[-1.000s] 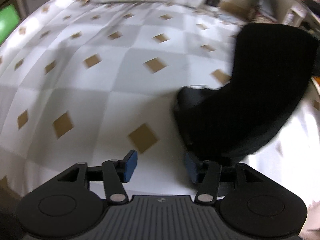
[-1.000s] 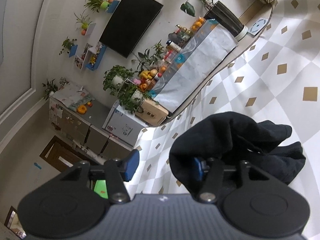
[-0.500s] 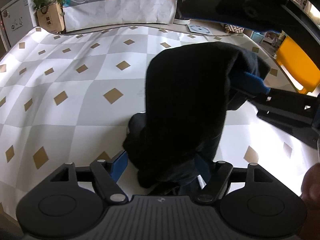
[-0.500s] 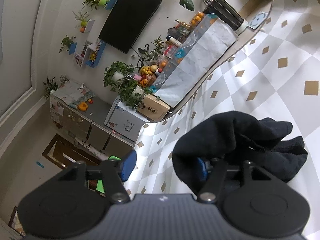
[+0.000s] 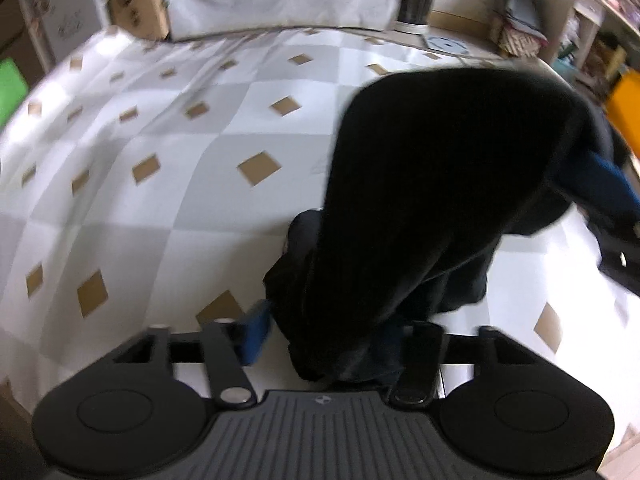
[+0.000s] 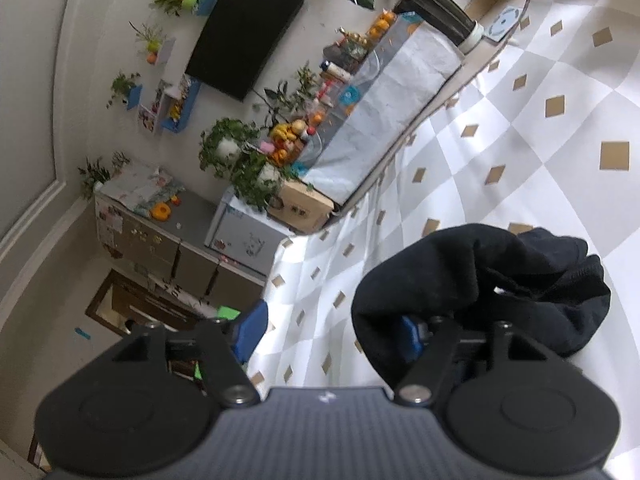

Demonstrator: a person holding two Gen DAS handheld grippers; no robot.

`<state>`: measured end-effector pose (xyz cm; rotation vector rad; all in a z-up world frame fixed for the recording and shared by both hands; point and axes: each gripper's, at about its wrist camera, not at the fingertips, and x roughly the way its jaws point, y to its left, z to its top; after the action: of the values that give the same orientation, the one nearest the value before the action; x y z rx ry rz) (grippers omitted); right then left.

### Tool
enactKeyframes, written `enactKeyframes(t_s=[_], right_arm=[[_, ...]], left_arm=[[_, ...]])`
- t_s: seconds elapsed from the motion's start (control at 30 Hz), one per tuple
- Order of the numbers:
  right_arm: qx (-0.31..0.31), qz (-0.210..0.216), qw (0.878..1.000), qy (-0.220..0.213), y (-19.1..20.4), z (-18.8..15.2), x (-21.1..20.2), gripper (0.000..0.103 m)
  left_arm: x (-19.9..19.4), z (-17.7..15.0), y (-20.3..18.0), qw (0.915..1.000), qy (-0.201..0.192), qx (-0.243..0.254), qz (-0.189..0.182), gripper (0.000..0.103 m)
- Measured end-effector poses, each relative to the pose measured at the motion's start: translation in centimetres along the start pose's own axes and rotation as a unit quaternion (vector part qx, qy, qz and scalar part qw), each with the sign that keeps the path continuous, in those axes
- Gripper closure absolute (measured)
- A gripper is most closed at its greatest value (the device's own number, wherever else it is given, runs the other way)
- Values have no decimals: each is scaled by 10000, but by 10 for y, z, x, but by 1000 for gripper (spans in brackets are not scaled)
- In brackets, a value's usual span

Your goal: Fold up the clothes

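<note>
Black garment (image 5: 420, 200) bunched; checked cloth (image 5: 160, 160) bare toward its left edge.

No legible text anywhere; small white logo mark on each gripper body, too small and blurred to read.

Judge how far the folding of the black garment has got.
Early. Nothing looks folded: the garment is a bunched heap, partly lifted off the tablecloth. The left gripper has just been closing round its lower edge; the right gripper has cloth draped over one finger. Spreading and folding remain.
</note>
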<state>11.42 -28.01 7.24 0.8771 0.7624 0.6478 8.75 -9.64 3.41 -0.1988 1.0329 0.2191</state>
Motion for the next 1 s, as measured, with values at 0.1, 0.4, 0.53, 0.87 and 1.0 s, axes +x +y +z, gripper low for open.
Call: enactKeyframes(t_s=[0.1,0.4,0.53,0.87,1.0], right_arm=[[-89,-179,9997,150,1,-2,5,37],[127,-1042,9943,171,-11,-4,-1,32],[325,-1568,9869,184,-23,-4,-2,31],[420,-1777,9826,347,-32,-10,6,30],[415,-1851,9812,348,-33,-10,8,29]], left_arm=[[2,1,19,9997,-25,-168,171,63],[30,-15,77,9941,425,-711,706,65],[37,-25,91,9919,603,-813,773,63],[11,-11,75,9975,204,-272,616,53],[1,1,64,9986,38,-38,532,44]])
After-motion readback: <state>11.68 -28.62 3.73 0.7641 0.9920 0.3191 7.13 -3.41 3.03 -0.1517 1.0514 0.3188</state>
